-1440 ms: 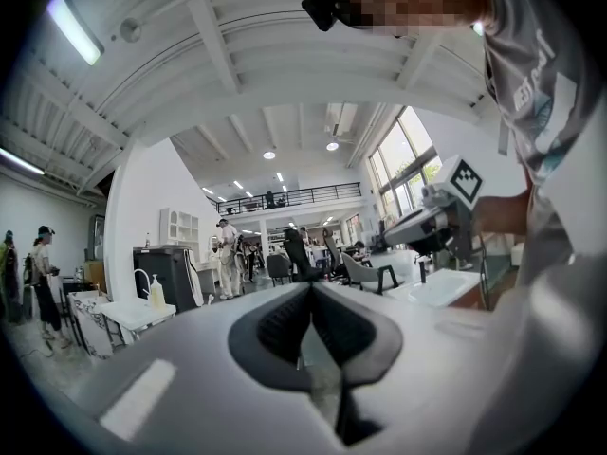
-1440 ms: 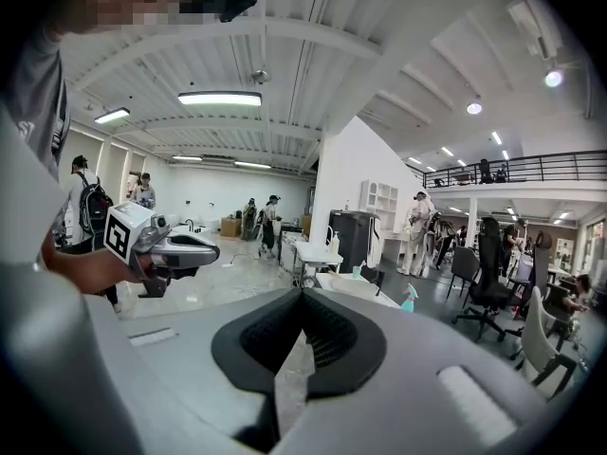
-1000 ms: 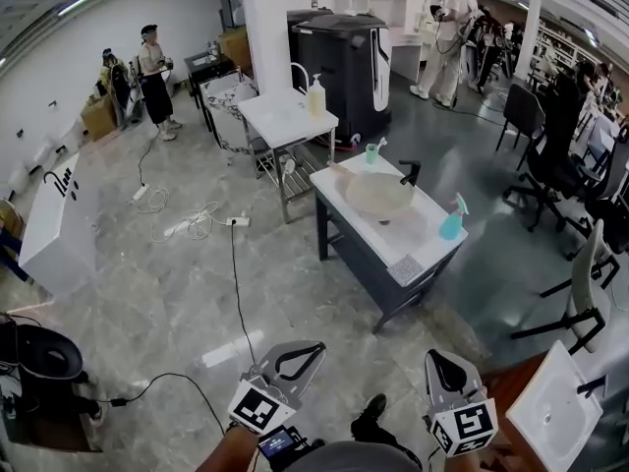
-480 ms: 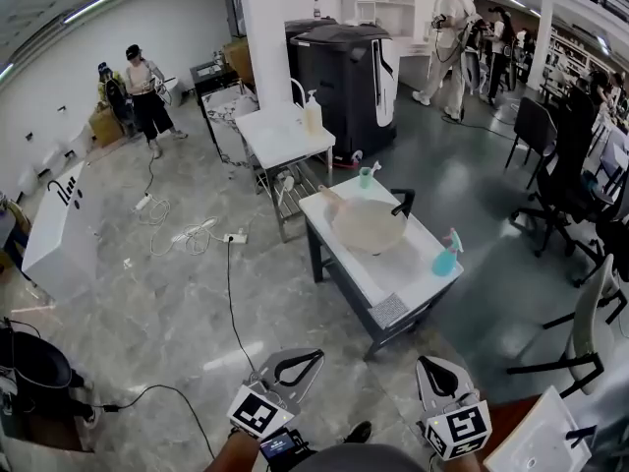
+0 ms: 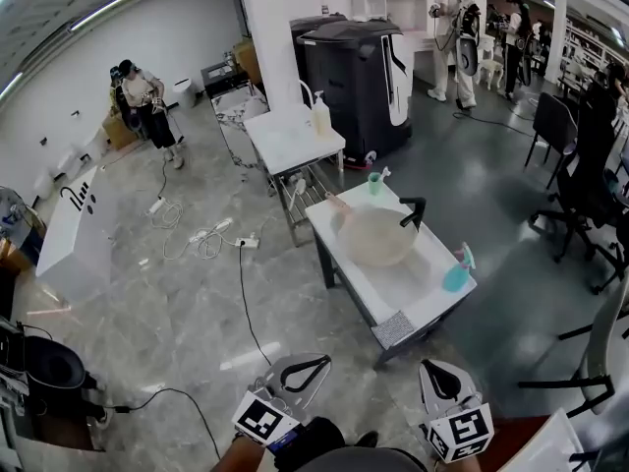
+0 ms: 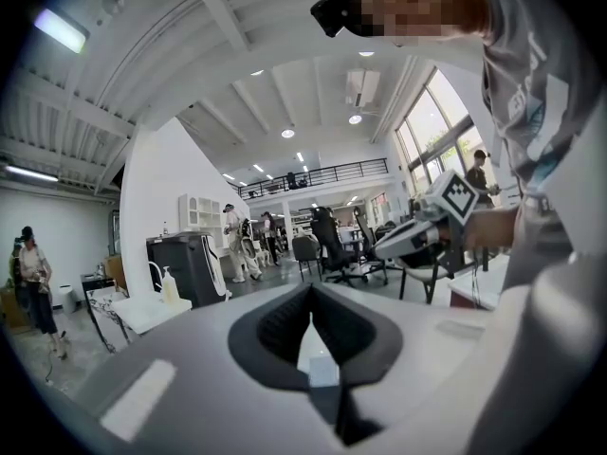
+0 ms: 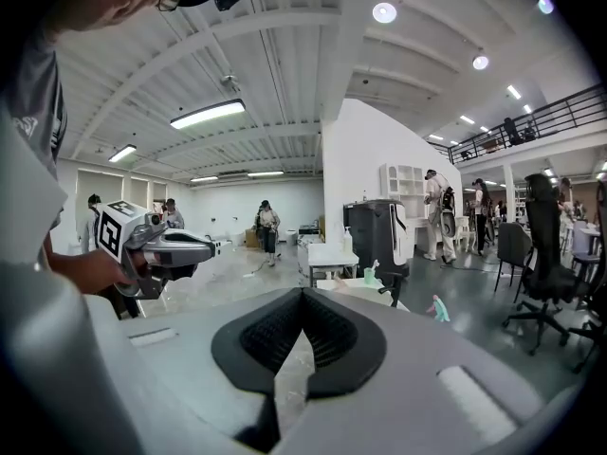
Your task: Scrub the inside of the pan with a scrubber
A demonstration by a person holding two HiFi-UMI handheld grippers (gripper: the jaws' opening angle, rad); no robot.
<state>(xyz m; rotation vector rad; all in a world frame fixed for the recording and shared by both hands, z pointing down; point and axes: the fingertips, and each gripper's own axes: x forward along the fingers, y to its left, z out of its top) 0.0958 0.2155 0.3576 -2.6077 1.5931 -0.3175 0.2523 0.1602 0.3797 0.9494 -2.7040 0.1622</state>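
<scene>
Large lab-like hall with freestanding sink benches (image 5: 418, 288), trailing floor cables (image 5: 201, 242), office chairs (image 5: 590, 175), mezzanine (image 7: 531, 126)

White-topped counter (image 5: 408, 285) mid-frame with a black faucet (image 5: 413, 211) on it. Green cup (image 5: 374, 182) at the counter's 12 o'clock end, teal spray bottle (image 5: 456, 271) at its 3 o'clock edge. Second white table (image 5: 290, 138) at 11 carries a soap bottle (image 5: 320, 116), with a black cabinet (image 5: 359, 62) just beyond. Floor cables (image 5: 201, 239) at 9, office chairs (image 5: 580, 180) at 3, two bystanders (image 5: 142, 101) at 10.
</scene>
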